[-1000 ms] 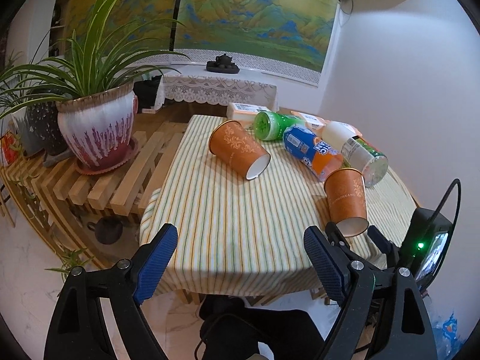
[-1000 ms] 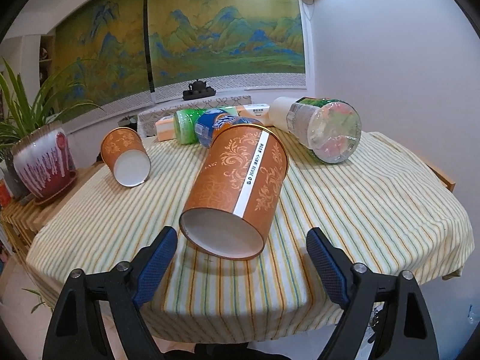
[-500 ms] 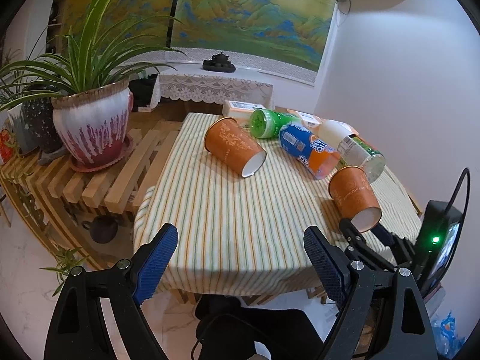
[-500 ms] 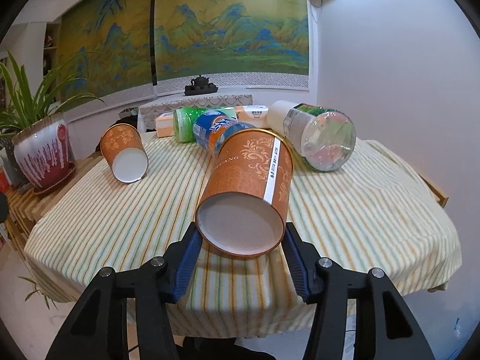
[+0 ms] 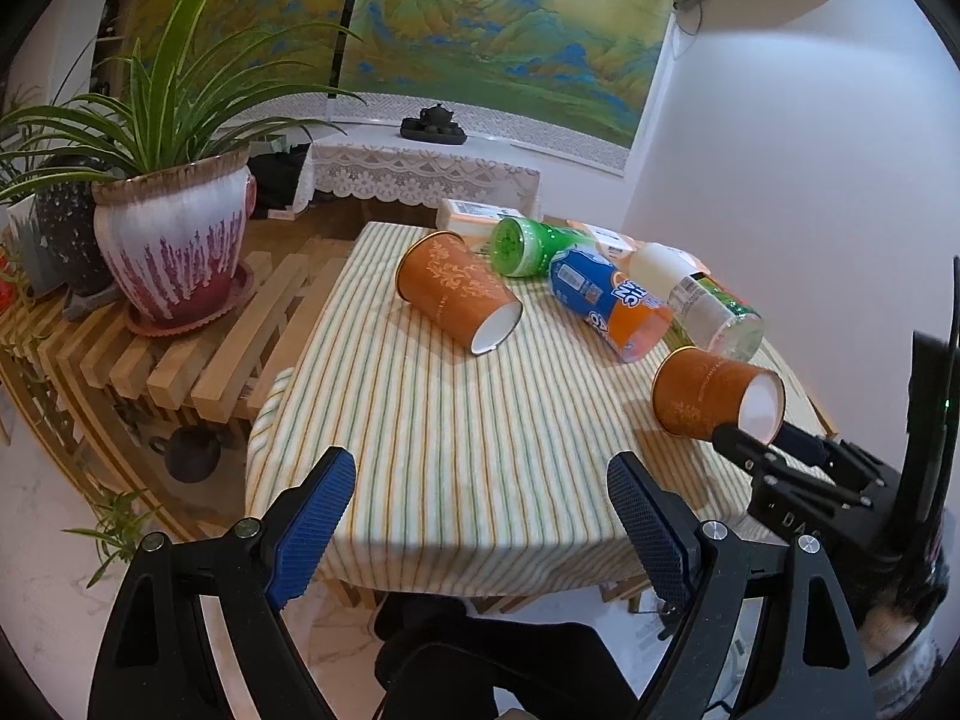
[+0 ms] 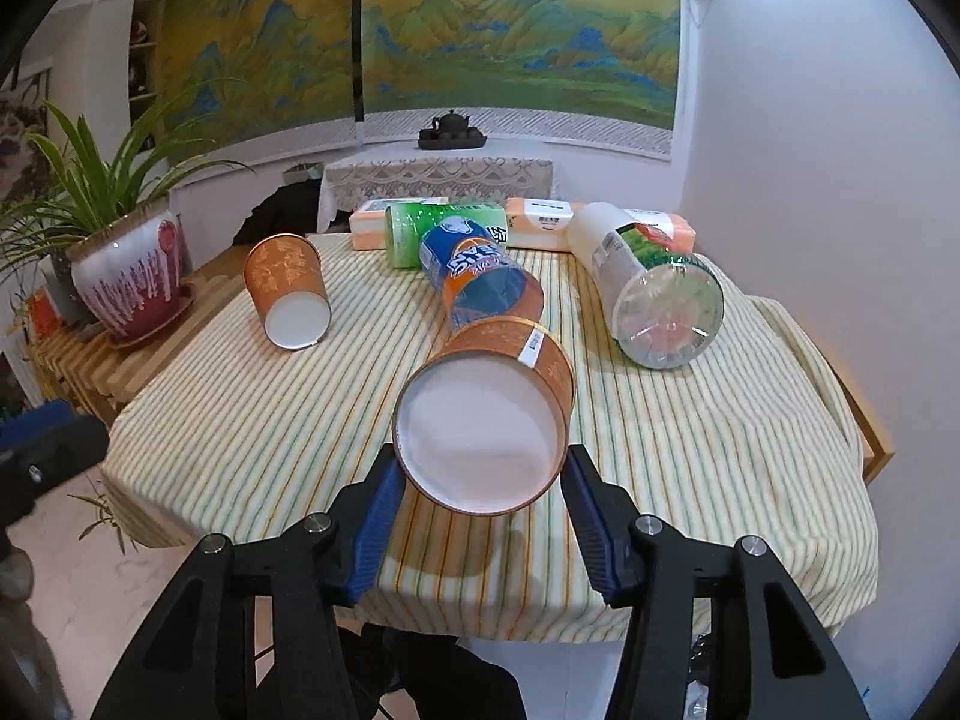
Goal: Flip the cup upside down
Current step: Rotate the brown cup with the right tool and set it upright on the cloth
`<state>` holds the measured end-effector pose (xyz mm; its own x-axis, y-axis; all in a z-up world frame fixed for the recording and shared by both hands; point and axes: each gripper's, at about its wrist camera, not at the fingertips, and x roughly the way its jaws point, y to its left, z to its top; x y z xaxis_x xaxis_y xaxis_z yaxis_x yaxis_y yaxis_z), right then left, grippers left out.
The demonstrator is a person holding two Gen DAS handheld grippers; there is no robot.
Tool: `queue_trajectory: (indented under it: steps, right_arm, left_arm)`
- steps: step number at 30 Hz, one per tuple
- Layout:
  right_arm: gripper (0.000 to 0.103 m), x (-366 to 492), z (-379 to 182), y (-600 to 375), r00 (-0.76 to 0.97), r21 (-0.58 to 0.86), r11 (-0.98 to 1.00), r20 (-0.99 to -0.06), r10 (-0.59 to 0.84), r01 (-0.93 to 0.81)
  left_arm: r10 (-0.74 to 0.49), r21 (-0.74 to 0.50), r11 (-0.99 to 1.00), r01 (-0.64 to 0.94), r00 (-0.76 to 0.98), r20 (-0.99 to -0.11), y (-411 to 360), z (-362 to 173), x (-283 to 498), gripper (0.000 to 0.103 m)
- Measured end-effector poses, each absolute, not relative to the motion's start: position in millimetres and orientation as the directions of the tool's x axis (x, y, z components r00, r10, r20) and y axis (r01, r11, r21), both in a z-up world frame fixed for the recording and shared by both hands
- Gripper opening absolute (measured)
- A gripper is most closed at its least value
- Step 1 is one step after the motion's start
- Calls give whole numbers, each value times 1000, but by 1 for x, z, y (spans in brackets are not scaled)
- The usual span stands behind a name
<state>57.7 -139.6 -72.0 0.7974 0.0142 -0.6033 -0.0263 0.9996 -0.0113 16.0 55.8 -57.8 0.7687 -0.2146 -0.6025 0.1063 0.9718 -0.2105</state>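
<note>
Between the blue pads of the right gripper an orange paper cup is clamped at its open rim, lifted off the striped tablecloth, mouth toward the camera. Farther left, the left gripper is held spread apart above the cloth's near edge. A second orange cup is seen lying on its side.

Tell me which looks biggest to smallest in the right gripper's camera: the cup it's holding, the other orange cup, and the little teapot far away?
1. held cup, clamped by the right gripper; being closest makes it look biggest.
2. other orange cup, lying farther back on the table; it may really match the first.
3. teapot, tiny because it's far away.
</note>
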Motion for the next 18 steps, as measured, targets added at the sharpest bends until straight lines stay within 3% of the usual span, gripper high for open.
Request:
queue_trajectory:
  steps: [18]
  right_arm:
    - [49,95,-56,-147,770,40,996,-632,89,-82]
  left_arm:
    - [-212,-222,971,93,763,-610,59,-61,26,88]
